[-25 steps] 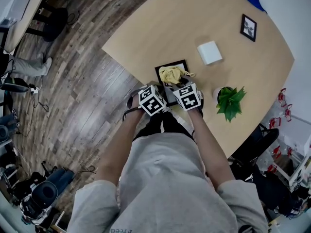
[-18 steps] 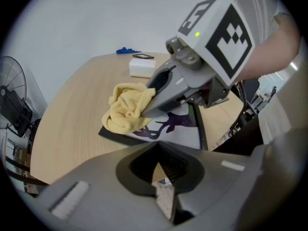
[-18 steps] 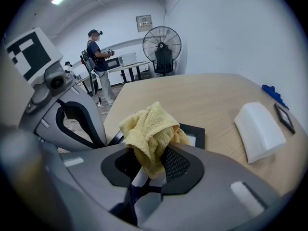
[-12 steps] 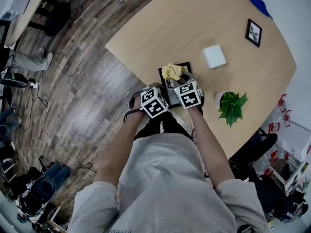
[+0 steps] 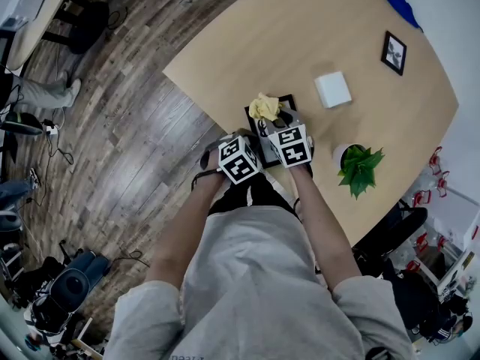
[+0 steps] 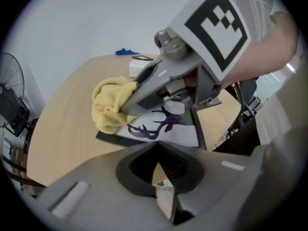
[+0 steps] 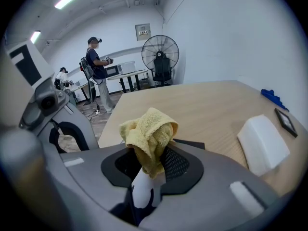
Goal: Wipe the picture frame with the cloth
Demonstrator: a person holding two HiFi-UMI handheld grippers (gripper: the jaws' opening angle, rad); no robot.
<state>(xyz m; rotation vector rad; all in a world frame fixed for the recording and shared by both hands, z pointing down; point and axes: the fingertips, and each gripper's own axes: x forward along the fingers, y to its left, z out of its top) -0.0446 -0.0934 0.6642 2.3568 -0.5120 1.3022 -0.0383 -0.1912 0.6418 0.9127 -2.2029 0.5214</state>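
Note:
A black-edged picture frame (image 5: pixel 268 130) with a dark deer print (image 6: pixel 163 124) lies flat near the table's near edge. My right gripper (image 5: pixel 274 118) is shut on a yellow cloth (image 5: pixel 263 107), and the bunched cloth (image 6: pixel 111 106) rests on the frame's far left part. In the right gripper view the cloth (image 7: pixel 149 131) sticks up from between the jaws of that gripper (image 7: pixel 147 165). My left gripper (image 5: pixel 253 142) sits at the frame's near left side. Its jaws (image 6: pixel 161 177) stand nearly together with nothing seen between them. The frame's near edge is hidden behind them.
A white box (image 5: pixel 332 89) lies beyond the frame. A small framed picture (image 5: pixel 394 52) and a blue item (image 5: pixel 401 6) lie at the far side, a potted plant (image 5: pixel 358 167) to the right. The table edge runs just under my grippers. People (image 7: pixel 98 66) and a fan (image 7: pixel 160 57) stand far off.
My right gripper has carried the cloth a little farther away across the frame, toward its far edge. The left gripper has stayed beside the frame.

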